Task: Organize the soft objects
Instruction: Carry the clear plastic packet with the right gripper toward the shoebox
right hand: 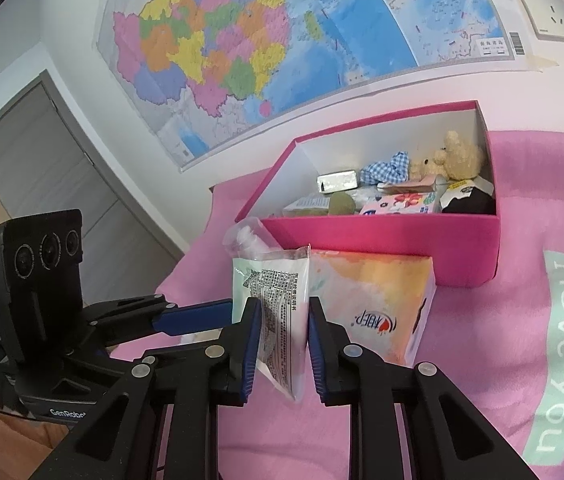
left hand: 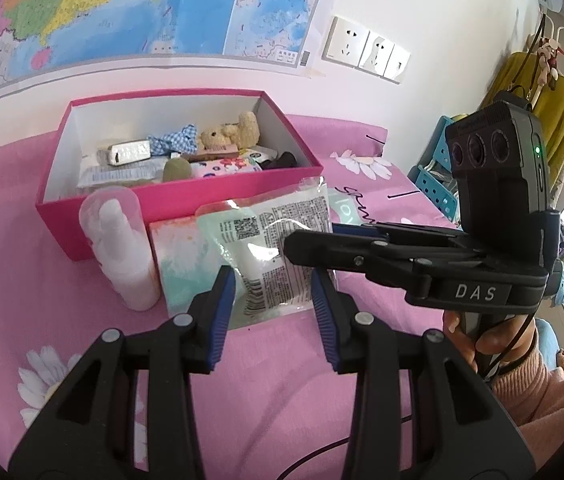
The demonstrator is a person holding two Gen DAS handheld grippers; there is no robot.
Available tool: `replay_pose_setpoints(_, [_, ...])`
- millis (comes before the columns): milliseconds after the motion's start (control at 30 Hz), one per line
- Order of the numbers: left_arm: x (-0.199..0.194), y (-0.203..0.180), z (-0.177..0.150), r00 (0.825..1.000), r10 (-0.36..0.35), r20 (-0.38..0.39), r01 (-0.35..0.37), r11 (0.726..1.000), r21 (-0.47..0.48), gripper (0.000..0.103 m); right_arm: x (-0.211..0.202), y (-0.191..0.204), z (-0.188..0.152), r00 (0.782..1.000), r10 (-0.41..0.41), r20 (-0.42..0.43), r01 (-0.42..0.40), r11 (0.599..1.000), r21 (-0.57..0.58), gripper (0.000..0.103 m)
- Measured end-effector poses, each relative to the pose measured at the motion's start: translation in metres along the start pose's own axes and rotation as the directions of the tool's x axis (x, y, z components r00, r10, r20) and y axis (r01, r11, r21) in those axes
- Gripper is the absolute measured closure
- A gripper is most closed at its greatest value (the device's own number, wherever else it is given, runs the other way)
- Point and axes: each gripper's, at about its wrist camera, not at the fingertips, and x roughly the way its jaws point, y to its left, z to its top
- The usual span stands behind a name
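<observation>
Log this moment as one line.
right gripper: shut on clear packet | left gripper: at packet edge, grip unclear | pink box: behind, packet not in

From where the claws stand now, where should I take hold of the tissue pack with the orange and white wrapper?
Grip the tissue pack across its narrow thickness at the near top edge, coming from above on the side away from the clear pouch. It stands upright against the pink box, so its broad faces are too wide and partly blocked.

A: Clear printed plastic sachet (right hand: pixel 282 320): lower part hidden behind the blue gripper pads.
B: Pastel tissue pack (left hand: pixel 176 260): right half covered (by that sachet). Sachet print: too small to read.
</observation>
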Motion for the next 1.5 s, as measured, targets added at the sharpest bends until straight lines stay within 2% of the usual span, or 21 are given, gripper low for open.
replay_pose_setpoints(467, [0.003, 0.005, 0.028, 0.999, 0.015, 0.029, -0.015, 1.0, 0.004, 0.062, -0.002, 0.001, 0.028, 0.999, 0.025, 0.045, -0.024, 1.0, -0.017, 0.085])
replay_pose_setpoints(1500, [0.017, 0.018, 0.069, 0.995, 0.075, 0.058, -0.076, 0.997, 0.019, 0.062, 0.01, -0.016, 0.073, 0.995, 0.065, 0.072, -0.064, 0.998, -0.013, 0.085])
